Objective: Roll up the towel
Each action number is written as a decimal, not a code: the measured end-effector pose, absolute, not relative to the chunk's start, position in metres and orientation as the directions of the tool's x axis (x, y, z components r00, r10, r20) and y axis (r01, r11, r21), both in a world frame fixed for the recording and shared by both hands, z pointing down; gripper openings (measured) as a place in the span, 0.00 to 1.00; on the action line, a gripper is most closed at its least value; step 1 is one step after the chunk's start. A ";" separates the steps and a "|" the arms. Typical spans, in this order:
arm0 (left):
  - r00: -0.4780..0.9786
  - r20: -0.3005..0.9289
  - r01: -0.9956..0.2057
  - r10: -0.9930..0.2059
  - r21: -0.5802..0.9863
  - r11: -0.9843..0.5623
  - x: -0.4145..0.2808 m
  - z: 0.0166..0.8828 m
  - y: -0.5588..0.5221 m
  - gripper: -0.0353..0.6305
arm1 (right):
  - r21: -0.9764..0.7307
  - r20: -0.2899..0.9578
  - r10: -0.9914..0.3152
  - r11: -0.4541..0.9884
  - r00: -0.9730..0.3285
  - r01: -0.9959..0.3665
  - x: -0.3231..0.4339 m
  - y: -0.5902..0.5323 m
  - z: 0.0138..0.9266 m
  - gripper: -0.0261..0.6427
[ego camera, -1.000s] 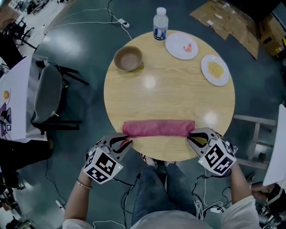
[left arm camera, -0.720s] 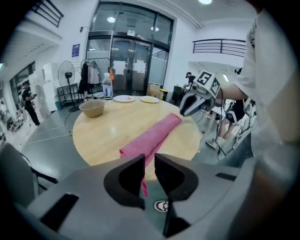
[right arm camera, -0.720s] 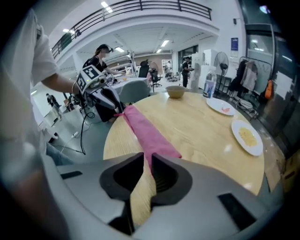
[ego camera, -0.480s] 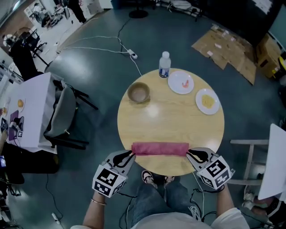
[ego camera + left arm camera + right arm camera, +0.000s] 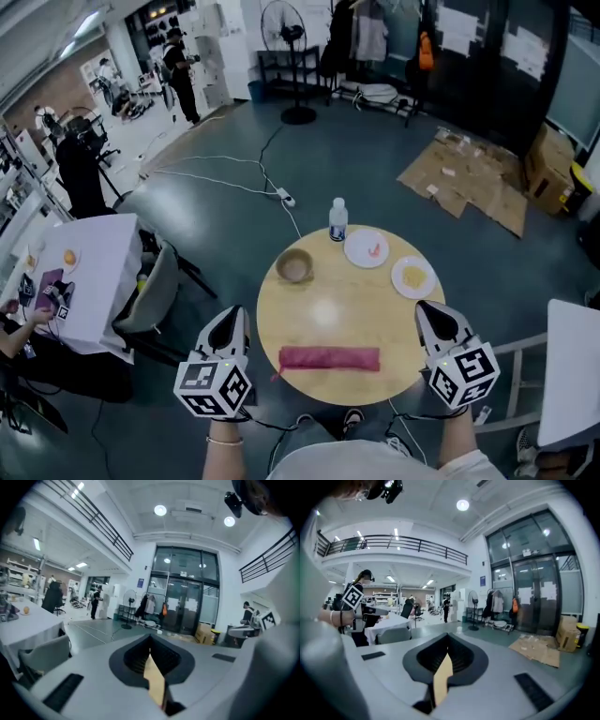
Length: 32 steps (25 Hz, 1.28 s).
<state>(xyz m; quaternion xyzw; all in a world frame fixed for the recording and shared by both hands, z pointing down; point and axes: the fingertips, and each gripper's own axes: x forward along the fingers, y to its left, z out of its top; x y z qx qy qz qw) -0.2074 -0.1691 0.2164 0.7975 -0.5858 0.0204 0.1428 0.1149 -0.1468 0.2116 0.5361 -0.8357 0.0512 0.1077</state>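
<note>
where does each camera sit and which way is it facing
Head view: on the person's head, looking steeply down at the round wooden table and rolled pink towel; wrists, left gripper and right gripper show.
Left gripper view: on the left gripper, facing level across the hall at the glass doors; its shut, empty jaws show.
Right gripper view: on the right gripper, facing the same way; its shut, empty jaws show.
Shared: all three show the black standing fan.

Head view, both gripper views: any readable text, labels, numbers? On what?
Nothing legible.
Clear plastic water bottle: label too small.
Left gripper, right gripper: square marker patterns, no words.
Blue wall sign: blurred.
White paper sheets on glass doors: too small.
</note>
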 end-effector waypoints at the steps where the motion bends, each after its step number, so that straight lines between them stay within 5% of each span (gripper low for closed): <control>1: 0.267 0.182 -0.953 -0.946 0.192 -0.232 -0.214 0.207 -0.169 0.05 | 0.044 0.195 -0.908 0.385 -0.370 -0.922 0.123 -0.147 0.201 0.04; 7: 0.198 0.108 -0.955 -0.974 0.243 -0.167 -0.223 0.182 -0.160 0.05 | 0.021 0.044 -0.981 0.190 -0.189 -0.982 0.170 -0.139 0.176 0.04; 32: 0.166 0.139 -0.968 -0.976 0.210 -0.135 -0.199 0.198 -0.143 0.05 | 0.014 0.078 -0.994 0.082 -0.080 -0.997 0.189 -0.129 0.183 0.04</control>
